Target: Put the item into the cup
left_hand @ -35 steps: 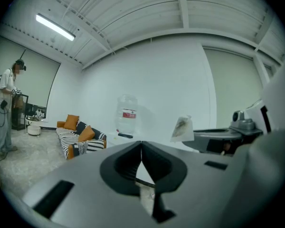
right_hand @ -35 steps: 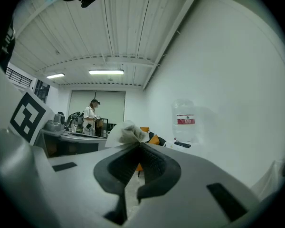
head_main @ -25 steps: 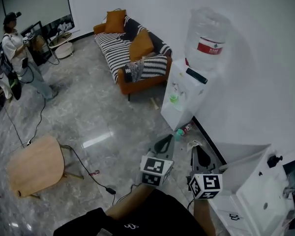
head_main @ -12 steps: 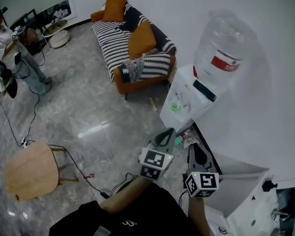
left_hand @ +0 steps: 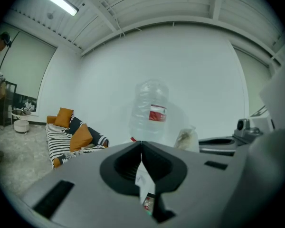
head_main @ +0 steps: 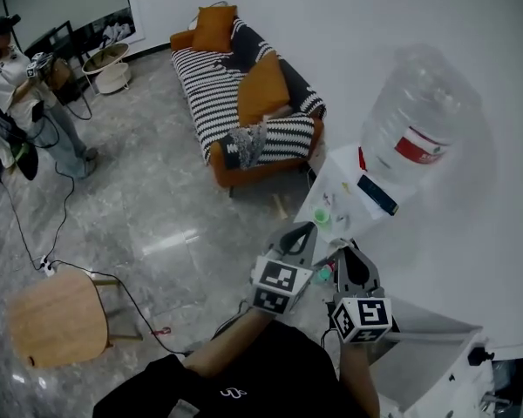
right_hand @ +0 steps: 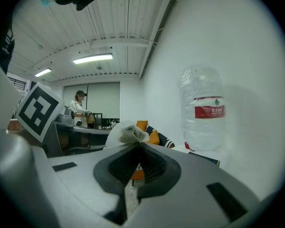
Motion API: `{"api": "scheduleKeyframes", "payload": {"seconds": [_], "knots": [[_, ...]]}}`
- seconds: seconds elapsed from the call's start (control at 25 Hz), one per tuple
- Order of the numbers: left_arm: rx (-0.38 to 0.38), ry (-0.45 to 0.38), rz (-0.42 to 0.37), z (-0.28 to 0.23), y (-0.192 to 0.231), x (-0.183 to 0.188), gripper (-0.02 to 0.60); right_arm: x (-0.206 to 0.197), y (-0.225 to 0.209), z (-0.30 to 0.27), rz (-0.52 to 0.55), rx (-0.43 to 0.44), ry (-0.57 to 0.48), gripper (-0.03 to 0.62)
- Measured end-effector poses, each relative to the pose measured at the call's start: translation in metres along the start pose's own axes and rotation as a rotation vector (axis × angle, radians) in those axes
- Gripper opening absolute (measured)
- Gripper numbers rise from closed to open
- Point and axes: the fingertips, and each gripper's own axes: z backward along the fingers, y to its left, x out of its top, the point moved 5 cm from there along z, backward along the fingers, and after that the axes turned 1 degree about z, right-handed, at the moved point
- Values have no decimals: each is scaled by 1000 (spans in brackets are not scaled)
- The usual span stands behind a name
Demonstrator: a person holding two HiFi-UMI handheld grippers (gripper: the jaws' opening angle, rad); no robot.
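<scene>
Step in hand, by judgement, carry: right hand-held gripper clenched on item, left hand-held gripper clenched empty, both near cup on dispenser; next move calls for bringing item over cup mouth.

Glossy stone floor, clear plastic bottle, striped cloth sofa; crinkly papery sachet

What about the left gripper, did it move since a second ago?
Yes. The left gripper moved forward toward the water dispenser; its tip now sits almost at the green cup there.
</scene>
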Motion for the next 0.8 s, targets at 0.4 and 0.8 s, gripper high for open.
{"api": "scheduleKeyframes", "payload": {"seconds": [0.4, 0.8], "knots": [[-51, -52, -120, -50, -20, 20, 14, -11, -43, -13, -49, -74, 29, 9], [-78, 0, -79, -77, -10, 2, 14, -20, -53, -29, -49, -54, 51, 9]]}}
